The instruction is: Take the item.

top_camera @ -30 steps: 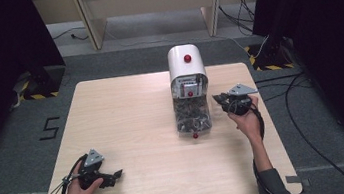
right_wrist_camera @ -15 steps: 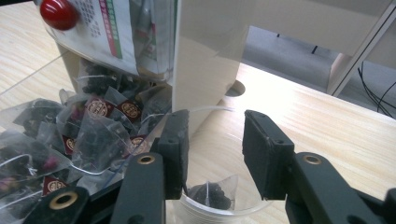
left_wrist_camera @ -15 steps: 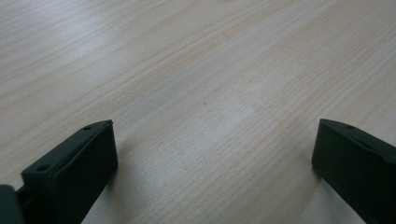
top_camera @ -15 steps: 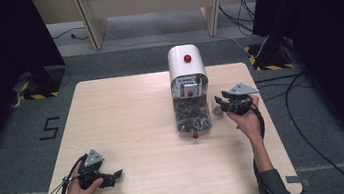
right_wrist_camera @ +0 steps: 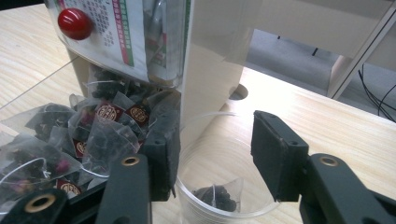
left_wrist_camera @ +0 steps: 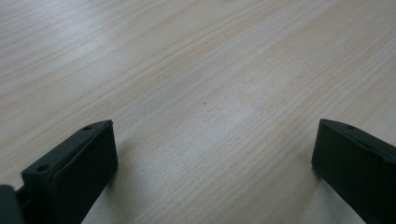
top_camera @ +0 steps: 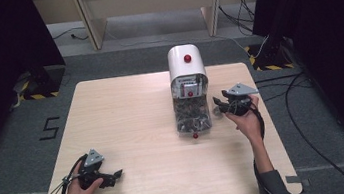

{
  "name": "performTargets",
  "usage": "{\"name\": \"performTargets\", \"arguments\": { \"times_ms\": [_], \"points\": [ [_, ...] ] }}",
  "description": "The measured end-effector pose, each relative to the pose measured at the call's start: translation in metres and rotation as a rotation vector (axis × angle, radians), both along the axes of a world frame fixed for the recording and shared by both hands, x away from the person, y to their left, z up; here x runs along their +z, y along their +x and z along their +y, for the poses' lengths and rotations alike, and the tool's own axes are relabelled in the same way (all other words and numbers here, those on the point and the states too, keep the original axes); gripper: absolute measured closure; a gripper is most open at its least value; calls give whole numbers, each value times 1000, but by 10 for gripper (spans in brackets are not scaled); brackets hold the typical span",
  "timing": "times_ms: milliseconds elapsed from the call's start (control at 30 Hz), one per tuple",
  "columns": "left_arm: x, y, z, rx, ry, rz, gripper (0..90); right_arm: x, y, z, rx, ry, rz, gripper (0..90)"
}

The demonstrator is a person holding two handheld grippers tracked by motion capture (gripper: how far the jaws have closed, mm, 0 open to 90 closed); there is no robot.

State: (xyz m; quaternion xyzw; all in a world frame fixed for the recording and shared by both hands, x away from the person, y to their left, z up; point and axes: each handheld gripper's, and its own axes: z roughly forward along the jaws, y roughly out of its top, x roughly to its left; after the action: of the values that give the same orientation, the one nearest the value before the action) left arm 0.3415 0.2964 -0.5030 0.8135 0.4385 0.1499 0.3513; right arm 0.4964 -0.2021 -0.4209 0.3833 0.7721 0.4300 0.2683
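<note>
Right gripper view: tea bag (right_wrist_camera: 215, 196) dropped in the clear cup (right_wrist_camera: 205, 158), right tool (right_wrist_camera: 215, 154) above.
Its jaws have just been opening, nothing between them; the cup sits directly below, dispenser (right_wrist_camera: 140, 42) alongside; left tool (left_wrist_camera: 212, 158) open over bare desk (left_wrist_camera: 196, 70).

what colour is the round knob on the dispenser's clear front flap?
Red: the glossy round knob on the white tea-bag dispenser, clearest in the right gripper view.

High view overhead; tongs views close — table (top_camera: 131, 107) shared.
</note>
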Motion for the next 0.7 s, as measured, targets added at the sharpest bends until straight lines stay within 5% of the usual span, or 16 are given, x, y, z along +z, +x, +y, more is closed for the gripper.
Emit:
{"name": "performTargets", "arguments": {
  "times_ms": [700],
  "points": [
    [0,0,0,0,0,0,0,9,-10,10,22,-12,-6,472]
  ]
}}
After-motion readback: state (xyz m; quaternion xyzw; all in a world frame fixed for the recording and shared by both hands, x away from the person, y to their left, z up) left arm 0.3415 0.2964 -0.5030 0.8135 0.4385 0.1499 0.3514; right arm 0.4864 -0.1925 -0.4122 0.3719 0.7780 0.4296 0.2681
